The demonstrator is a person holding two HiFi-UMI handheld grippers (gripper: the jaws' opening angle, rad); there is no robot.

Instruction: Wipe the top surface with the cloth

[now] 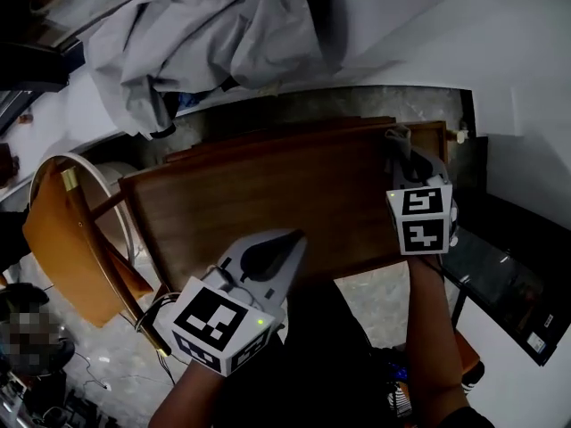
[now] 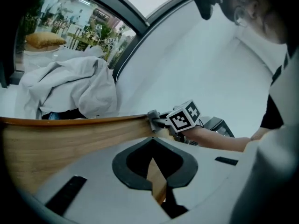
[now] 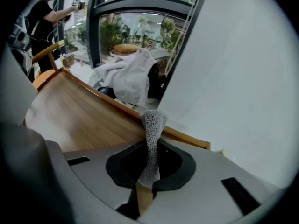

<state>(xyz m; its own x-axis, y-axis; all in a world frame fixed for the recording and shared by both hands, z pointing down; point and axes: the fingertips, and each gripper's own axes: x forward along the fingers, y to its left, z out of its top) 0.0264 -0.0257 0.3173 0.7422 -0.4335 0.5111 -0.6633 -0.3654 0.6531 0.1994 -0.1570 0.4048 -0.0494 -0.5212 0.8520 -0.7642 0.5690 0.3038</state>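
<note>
The brown wooden table top [image 1: 268, 203] fills the middle of the head view. My right gripper [image 1: 403, 154] hovers over its far right corner, shut on a thin grey mesh cloth [image 1: 398, 139]. In the right gripper view the cloth [image 3: 153, 125] stands up in a twisted strip, pinched in the right gripper [image 3: 151, 148]. My left gripper [image 1: 290, 239] sits over the table's near edge, shut with nothing in it. In the left gripper view, bare wood [image 2: 56, 139] lies beyond the left gripper [image 2: 154, 146], and the right gripper's marker cube [image 2: 184, 116] shows at the far edge.
A crumpled pale grey sheet [image 1: 205, 34] is heaped behind the table. A wooden chair with an orange seat [image 1: 67, 239] stands at the left. A dark flat screen [image 1: 508, 279] lies low on the right. White wall panels [image 1: 500, 52] close the back right. A person [image 3: 44, 22] stands far off.
</note>
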